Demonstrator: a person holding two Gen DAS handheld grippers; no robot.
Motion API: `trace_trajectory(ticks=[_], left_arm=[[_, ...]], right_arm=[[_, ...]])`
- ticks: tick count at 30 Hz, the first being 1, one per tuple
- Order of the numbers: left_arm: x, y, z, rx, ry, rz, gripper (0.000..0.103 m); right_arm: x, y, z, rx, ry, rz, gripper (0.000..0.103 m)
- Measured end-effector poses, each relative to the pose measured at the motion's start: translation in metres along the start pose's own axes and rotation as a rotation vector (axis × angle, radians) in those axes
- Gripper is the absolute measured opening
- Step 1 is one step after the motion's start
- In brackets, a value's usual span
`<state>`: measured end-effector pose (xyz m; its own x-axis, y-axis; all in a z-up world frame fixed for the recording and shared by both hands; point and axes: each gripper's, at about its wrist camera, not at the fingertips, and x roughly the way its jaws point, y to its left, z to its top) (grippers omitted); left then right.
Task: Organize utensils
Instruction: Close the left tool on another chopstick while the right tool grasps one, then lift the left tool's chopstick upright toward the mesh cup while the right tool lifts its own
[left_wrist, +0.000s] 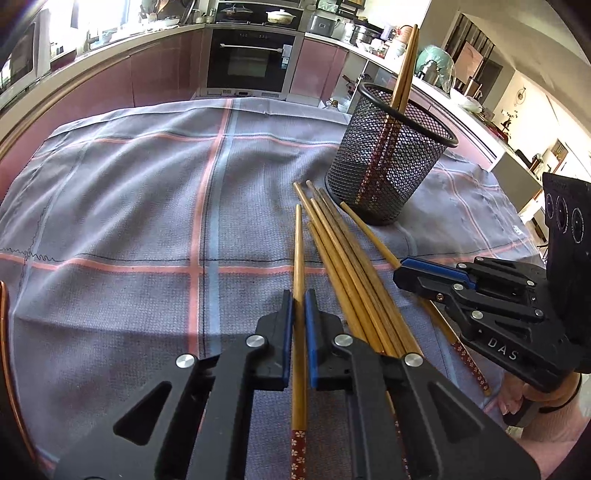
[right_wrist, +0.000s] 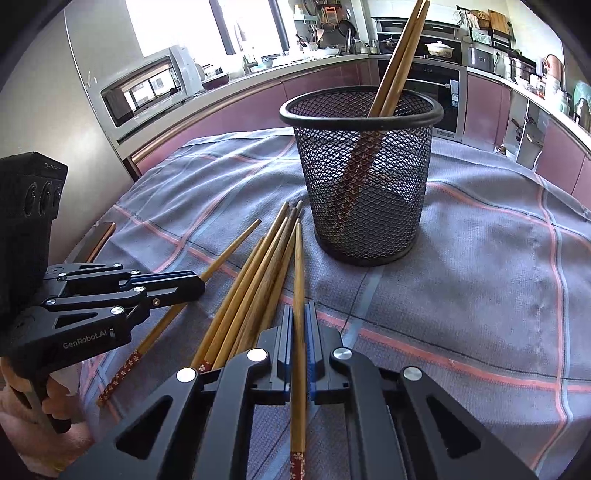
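Note:
A black mesh holder (left_wrist: 388, 166) (right_wrist: 365, 177) stands on the checked cloth with two wooden chopsticks (left_wrist: 406, 70) (right_wrist: 399, 62) leaning in it. Several loose chopsticks (left_wrist: 347, 258) (right_wrist: 255, 280) lie fanned on the cloth just in front of it. My left gripper (left_wrist: 299, 295) (right_wrist: 201, 286) is shut on one chopstick (left_wrist: 298, 251) at the left edge of the fan, its red flowered end towards me. My right gripper (right_wrist: 299, 308) (left_wrist: 400, 271) is shut on another chopstick (right_wrist: 298, 266) at the fan's right edge, nearest the holder.
The grey-blue cloth (left_wrist: 147, 203) with pink stripes covers the table. A flat copper-edged object (right_wrist: 99, 236) lies at the table's left side. A hand (right_wrist: 22, 406) holds the left gripper's handle. Kitchen counters and an oven (left_wrist: 255, 62) stand beyond the far table edge.

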<state>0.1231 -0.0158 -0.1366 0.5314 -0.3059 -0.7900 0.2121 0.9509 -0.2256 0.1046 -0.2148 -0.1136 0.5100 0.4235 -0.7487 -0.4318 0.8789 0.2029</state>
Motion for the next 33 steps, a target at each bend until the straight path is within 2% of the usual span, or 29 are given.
trace_trajectory(ticks=[6, 18, 33], left_arm=[[-0.017, 0.0, 0.004, 0.0, -0.036, -0.024, 0.007], [-0.063, -0.005, 0.014, 0.011, -0.138, -0.084, 0.007], [-0.102, -0.02, 0.024, 0.038, -0.24, -0.125, 0.007]], right_arm=[[-0.014, 0.003, 0.001, -0.004, -0.033, 0.036, 0.005], [-0.06, 0.0, 0.011, 0.023, -0.168, 0.133, 0.005], [-0.097, -0.012, 0.02, 0.044, -0.299, 0.133, 0.005]])
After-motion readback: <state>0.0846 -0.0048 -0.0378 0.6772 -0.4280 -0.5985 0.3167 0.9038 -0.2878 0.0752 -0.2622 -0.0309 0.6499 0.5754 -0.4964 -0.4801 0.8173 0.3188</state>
